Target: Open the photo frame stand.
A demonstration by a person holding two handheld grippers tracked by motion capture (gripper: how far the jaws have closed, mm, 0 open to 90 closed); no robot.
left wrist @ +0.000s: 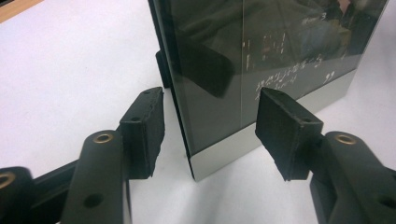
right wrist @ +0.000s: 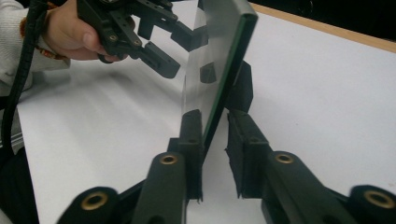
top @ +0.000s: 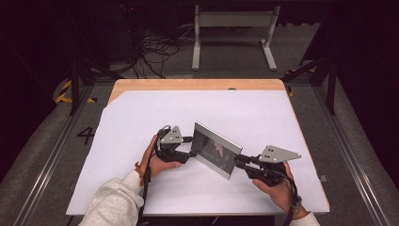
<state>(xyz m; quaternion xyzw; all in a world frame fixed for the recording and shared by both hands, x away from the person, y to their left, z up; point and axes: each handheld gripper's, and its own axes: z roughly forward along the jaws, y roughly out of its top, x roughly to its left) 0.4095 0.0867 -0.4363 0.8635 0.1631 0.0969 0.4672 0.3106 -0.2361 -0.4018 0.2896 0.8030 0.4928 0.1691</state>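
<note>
Sleeves and forearms enter at the bottom edge of the high view, one hand on each claw. Right claw (top: 240,162) sits at the frame's (top: 217,149) near-right end; left claw (top: 192,146) sits at its far-left end.

Frame: flat glass-fronted panel with a silver border, standing upright on its long edge on white paper (top: 141,122), angled across the middle of the desk (top: 197,84). Dark glass carries reflections and faint pale writing.

Right claw view: jaws narrow, astride the frame's (right wrist: 224,51) end edge. One pad lies against the glass face; the other pad stands just off the back, a thin gap showing. A black stand piece (right wrist: 240,88) juts from the back. Grip not certain from this angle.

Left claw view: jaws apart at medium width, one on each side of the frame's (left wrist: 261,60) corner. Neither pad (left wrist: 144,130) touches it; gaps show on both sides. Frame's bottom corner rests on the paper between them.

Farther off in the right claw view: the left hand (right wrist: 70,30) and left claw (right wrist: 180,44) at the frame's other end.

Beyond the desk: grey floor, tangled cables (top: 155,49), a pale metal stand (top: 233,21).
</note>
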